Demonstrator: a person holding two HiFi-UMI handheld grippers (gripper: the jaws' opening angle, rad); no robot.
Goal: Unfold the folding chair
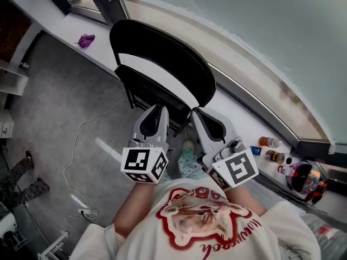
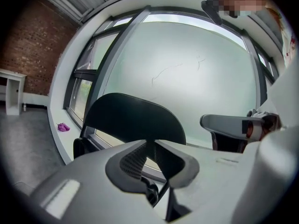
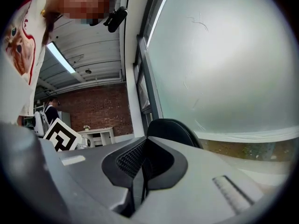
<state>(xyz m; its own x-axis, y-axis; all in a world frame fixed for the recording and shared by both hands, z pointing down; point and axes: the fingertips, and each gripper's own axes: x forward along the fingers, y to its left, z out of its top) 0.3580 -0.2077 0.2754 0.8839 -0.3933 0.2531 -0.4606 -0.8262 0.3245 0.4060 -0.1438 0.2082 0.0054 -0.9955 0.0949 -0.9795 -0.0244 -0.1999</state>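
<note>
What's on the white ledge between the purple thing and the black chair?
Nothing. In the head view the white ledge is bare between the purple thing and the chair.

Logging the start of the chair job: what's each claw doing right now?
Left claw: closed, holding nothing.
Right claw: closed, holding nothing.
</note>
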